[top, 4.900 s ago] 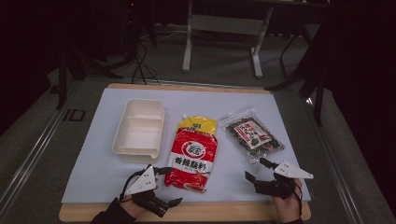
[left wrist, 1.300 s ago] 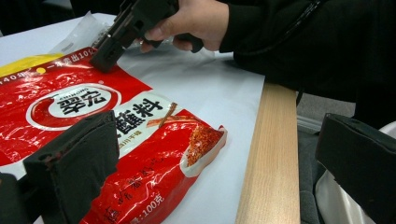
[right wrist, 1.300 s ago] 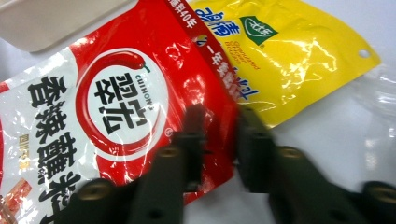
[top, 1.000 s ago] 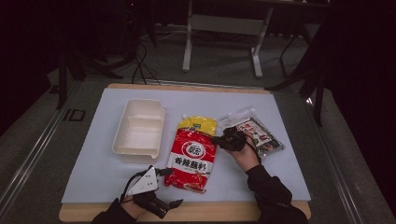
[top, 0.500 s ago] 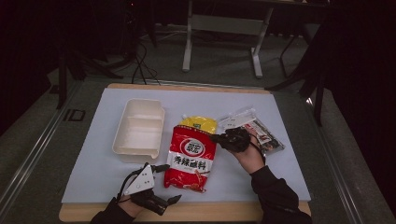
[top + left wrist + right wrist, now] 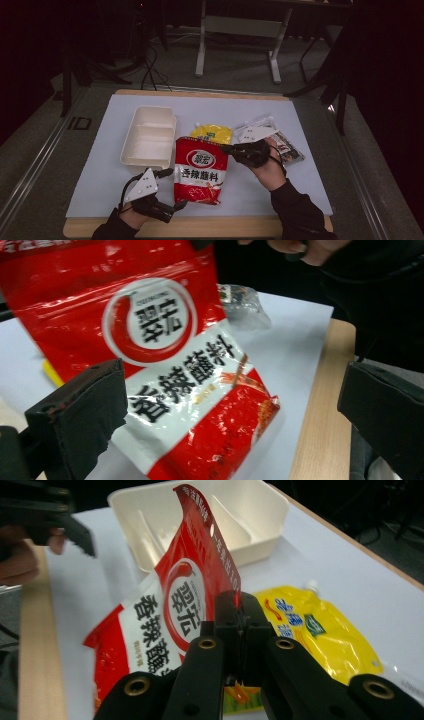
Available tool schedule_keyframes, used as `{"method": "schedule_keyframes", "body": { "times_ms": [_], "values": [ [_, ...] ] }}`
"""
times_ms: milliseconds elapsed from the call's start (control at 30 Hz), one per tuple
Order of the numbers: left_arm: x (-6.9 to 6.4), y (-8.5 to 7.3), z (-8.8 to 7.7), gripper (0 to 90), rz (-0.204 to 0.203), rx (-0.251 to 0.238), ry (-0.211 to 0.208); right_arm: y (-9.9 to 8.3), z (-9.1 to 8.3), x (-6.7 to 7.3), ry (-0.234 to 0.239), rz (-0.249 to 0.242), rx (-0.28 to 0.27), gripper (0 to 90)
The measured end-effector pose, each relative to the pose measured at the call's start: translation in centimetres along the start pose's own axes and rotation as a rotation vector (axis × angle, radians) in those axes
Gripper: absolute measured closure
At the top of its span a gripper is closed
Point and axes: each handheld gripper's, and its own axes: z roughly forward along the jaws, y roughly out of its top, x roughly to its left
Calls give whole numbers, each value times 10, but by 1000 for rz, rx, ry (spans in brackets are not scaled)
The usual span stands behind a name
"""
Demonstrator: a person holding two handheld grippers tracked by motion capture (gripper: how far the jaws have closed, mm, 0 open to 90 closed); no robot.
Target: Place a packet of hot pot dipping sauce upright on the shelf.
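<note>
Evidently, the red sauce pouch [image 6: 200, 167] is being gripped at its upper right edge by the right tongs [image 6: 226, 148], whose jaws are being pressed tight on the flat sealed margin, as is being shown close up in the right gripper view [image 6: 192, 605]. That end is being held off the surface [image 6: 310, 180], while the lower end appears to be resting on the white sheet near the front edge. The left tongs [image 6: 170, 189] are being held open just beside the pouch's lower left corner, with nothing between the jaws; in the left gripper view the pouch [image 6: 170, 365] is being framed between the two spread pads.

The pouch is judged to be soft and floppy: it is bending and sagging where it is being lifted, so its contents are probably shifting toward the low end. The glossy film is likely to be slippery, and the filled belly is being considered a poor place for a grip, since it could bulge away or be squeezed. The flat seams along the top and sides are thought to be the firmest hold. A second grip at the bottom seam would probably steady it. The white divided tray [image 6: 148, 136] is lying just beside it on the left, and a yellow pouch [image 6: 212, 134] is partly tucked beneath its top.
</note>
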Motion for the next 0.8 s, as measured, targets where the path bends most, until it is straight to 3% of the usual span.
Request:
{"method": "schedule_keyframes", "body": {
  "times_ms": [133, 367, 467, 533, 700, 767, 800],
  "values": [
    [6, 7, -6, 7, -6, 0, 38, 8, -6, 10, 11, -34, -15, 895],
    [28, 13, -12, 7, -31, 49, 102, 17, -10, 24, 30, -83, -33, 895],
    [36, 16, -12, 8, -42, 53, 105, 19, -12, 28, 43, -98, -42, 895],
    [40, 20, -11, 53, -21, 54, 114, 21, -13, 31, 48, -114, -42, 895],
    [52, 26, -5, 199, -35, 70, 54, 25, -17, 38, 59, -140, -56, 894],
    [55, 28, -3, 359, -36, 69, -3, 26, -20, 40, 74, -142, -64, 895],
    [55, 28, -3, 385, -36, 69, -3, 26, -20, 40, 74, -142, -64, 895]
  ]
}}
